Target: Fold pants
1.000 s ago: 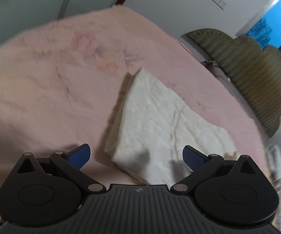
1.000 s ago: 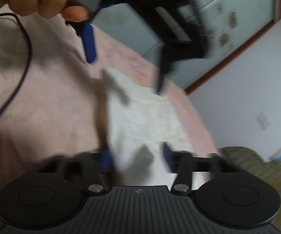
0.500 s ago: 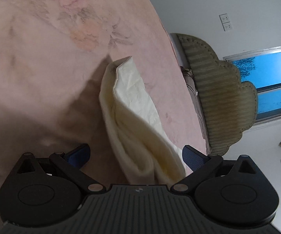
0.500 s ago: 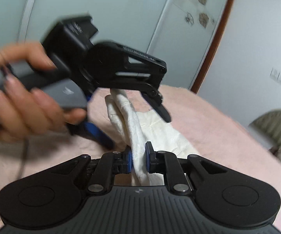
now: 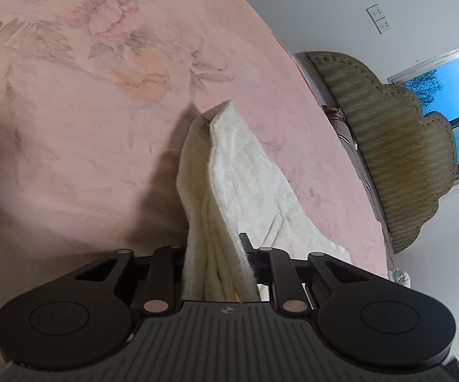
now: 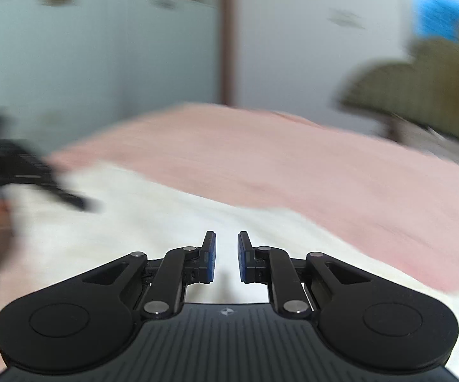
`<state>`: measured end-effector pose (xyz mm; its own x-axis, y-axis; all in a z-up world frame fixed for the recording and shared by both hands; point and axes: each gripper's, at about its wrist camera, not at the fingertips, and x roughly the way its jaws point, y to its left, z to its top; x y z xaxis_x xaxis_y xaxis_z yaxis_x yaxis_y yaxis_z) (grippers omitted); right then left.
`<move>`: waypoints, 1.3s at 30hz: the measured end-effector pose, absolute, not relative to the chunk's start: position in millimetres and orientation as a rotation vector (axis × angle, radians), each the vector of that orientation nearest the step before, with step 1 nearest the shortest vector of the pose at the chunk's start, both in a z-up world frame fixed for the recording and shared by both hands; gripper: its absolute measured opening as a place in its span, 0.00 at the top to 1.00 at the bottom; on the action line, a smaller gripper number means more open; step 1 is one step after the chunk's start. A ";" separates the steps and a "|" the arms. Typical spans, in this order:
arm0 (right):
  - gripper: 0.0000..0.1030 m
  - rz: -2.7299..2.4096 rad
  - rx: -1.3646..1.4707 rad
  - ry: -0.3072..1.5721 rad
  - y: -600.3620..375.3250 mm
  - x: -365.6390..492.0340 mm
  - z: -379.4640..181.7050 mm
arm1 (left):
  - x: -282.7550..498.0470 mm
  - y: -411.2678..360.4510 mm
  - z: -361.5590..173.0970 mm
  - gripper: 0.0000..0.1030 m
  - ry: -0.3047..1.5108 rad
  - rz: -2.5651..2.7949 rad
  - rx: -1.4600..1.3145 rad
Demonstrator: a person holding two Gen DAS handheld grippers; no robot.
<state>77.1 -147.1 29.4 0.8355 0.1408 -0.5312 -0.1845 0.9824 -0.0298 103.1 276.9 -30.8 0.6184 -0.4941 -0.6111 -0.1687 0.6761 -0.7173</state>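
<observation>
The cream pants [image 5: 229, 172] lie folded on the pink bed. My left gripper [image 5: 218, 254] is shut on a bunched edge of the pants, which rises in a ridge from the jaws toward a far corner. In the blurred right wrist view the pants [image 6: 153, 222] spread flat below my right gripper [image 6: 226, 256]. Its blue pads stand a narrow gap apart with nothing between them. The left gripper [image 6: 22, 172] and the hand holding it show as a dark blur at the left edge.
The pink flowered bedspread [image 5: 86, 111] covers the bed. An olive scalloped headboard [image 5: 398, 146] stands at the right below a window [image 5: 458, 95]. A pale wardrobe [image 6: 86, 47] and a brown door frame [image 6: 227, 31] stand beyond the bed.
My left gripper has shut on the pants edge. My right gripper has let go of the cloth, parted slightly and swung to the right, blurring its view.
</observation>
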 end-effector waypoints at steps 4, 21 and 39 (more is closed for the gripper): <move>0.87 0.085 0.009 0.690 -188.7 120.5 -3.0 | 97.7 275.5 -29.4 0.77 0.897 -0.207 -0.801; 0.83 0.503 -0.174 0.588 -41.2 93.8 -9.9 | 87.5 255.4 -8.0 0.87 0.801 -0.215 -0.669; 0.77 0.468 -0.550 0.310 23.6 20.6 -25.3 | 52.7 217.1 62.5 0.88 0.657 -0.237 -0.695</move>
